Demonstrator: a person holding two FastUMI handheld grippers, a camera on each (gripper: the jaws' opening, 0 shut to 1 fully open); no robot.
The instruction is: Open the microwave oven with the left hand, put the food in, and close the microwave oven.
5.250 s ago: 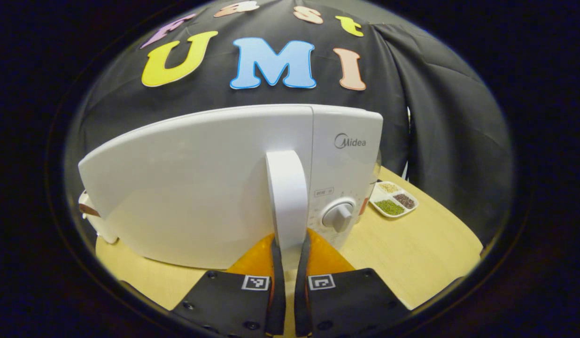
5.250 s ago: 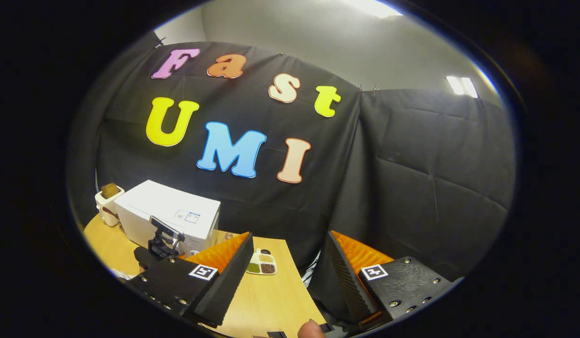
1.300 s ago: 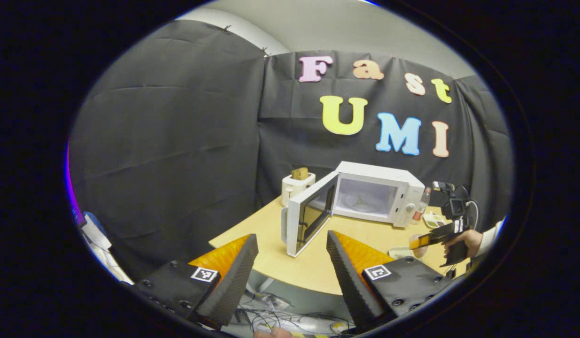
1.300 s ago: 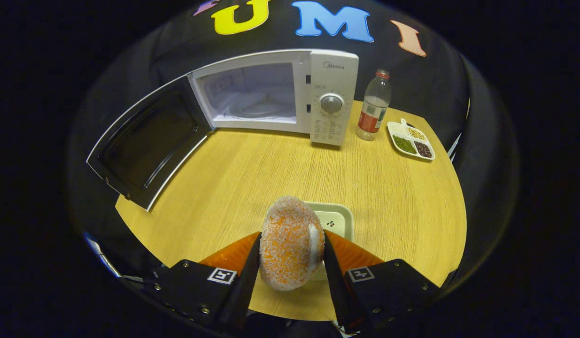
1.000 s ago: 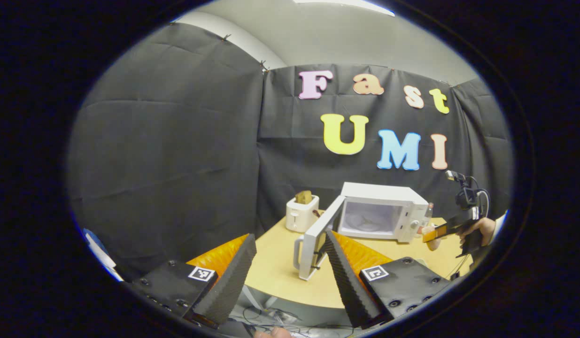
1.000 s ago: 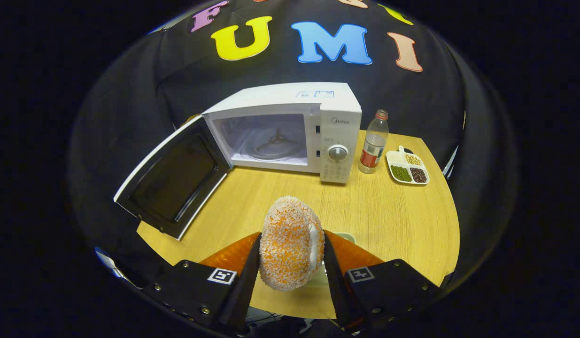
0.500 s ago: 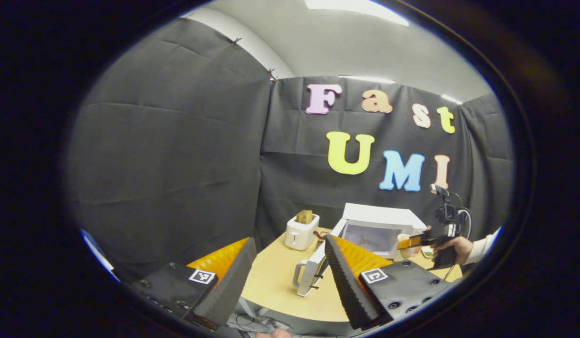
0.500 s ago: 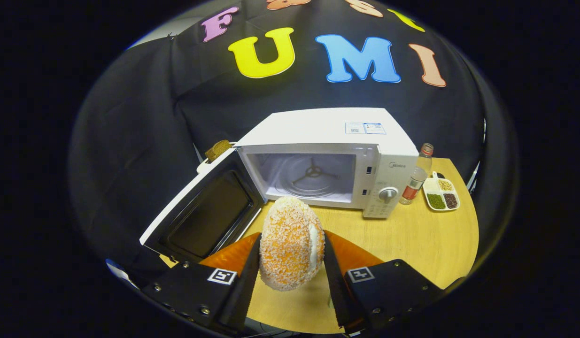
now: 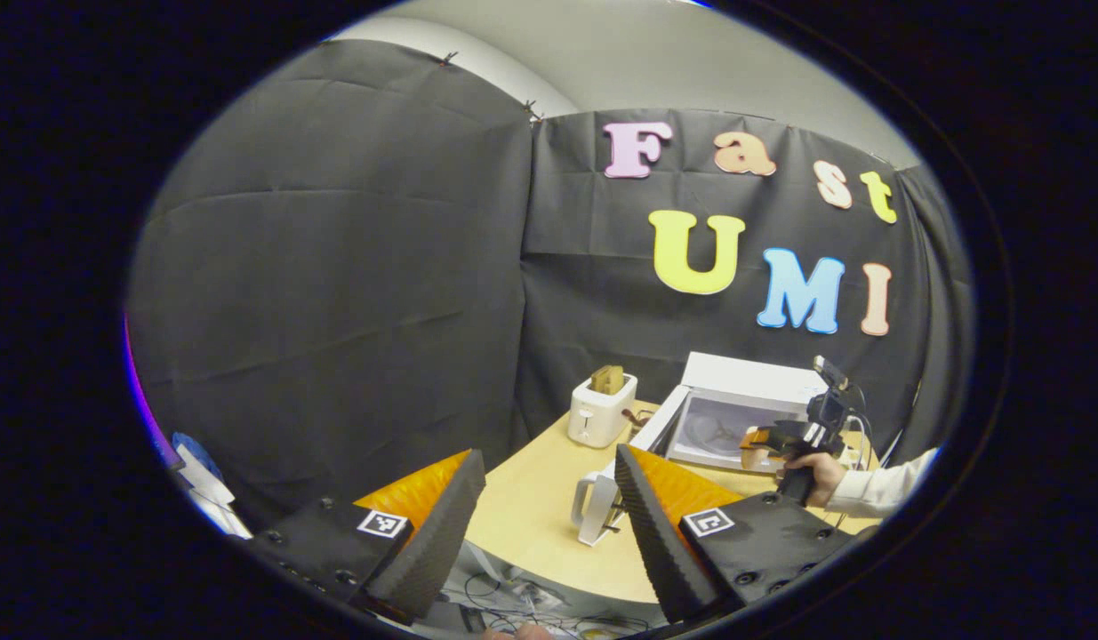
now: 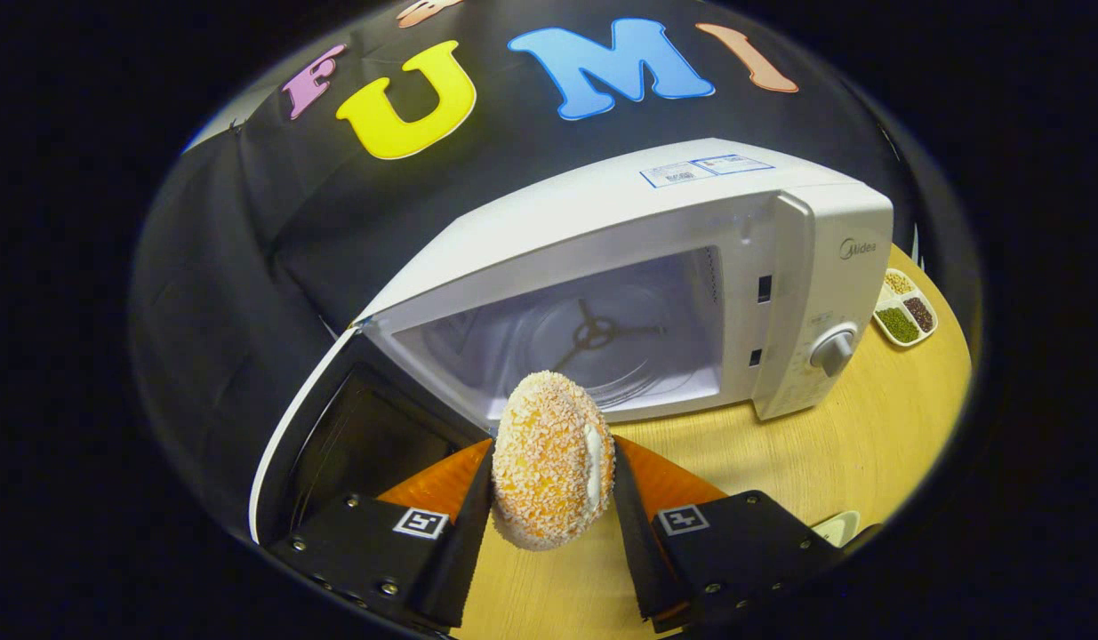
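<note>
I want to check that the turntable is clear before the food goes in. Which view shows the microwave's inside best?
The right gripper view: the microwave is close, door open, its glass turntable plainly bare, with the pastry held before it. In the left gripper view the microwave is small and far, its cavity partly hidden by the right claw.

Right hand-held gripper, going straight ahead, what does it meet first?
Probably the open microwave oven cavity: the right hand-held gripper, shut on the doughnut, points at its turntable. Depth unclear.
</note>
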